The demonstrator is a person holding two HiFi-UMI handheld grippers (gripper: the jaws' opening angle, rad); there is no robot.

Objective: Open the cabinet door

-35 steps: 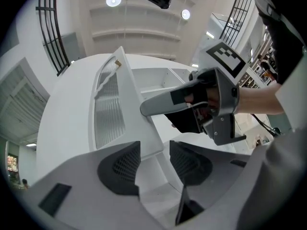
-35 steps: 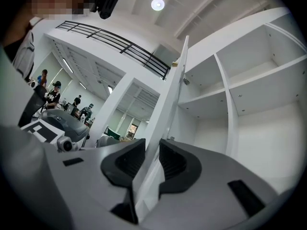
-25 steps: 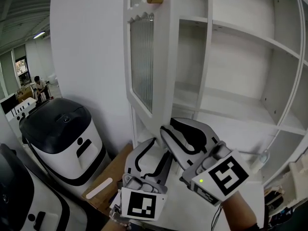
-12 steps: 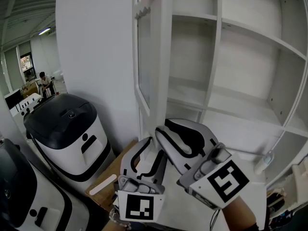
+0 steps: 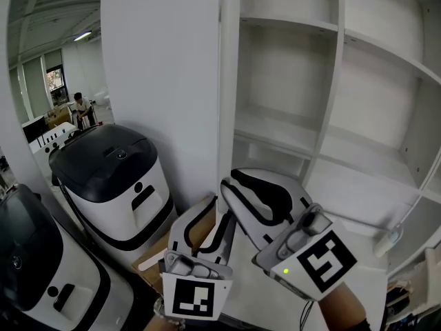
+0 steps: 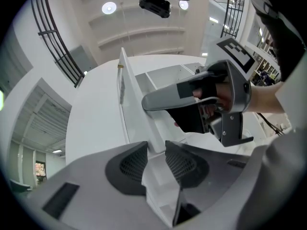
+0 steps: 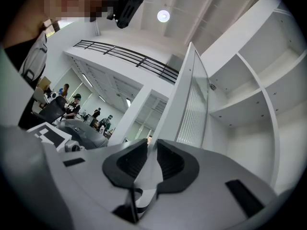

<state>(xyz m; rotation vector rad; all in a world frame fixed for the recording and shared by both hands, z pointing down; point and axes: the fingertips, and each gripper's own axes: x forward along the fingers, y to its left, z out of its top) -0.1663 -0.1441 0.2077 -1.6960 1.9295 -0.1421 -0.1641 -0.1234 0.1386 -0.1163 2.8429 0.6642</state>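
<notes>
Two claws (image 5: 217,211) (image 5: 234,182) hover beneath the cabinet door (image 5: 227,81).

A large, high-ceilinged lab or workshop hall was the setting, where a railed gallery (image 7: 125,57) ran beneath round ceiling lamps (image 7: 163,16), people (image 7: 74,104) worked at desks in the distance and black-topped white machines (image 5: 103,161) stood beside a bare-shelved white cabinet (image 5: 289,136).
</notes>
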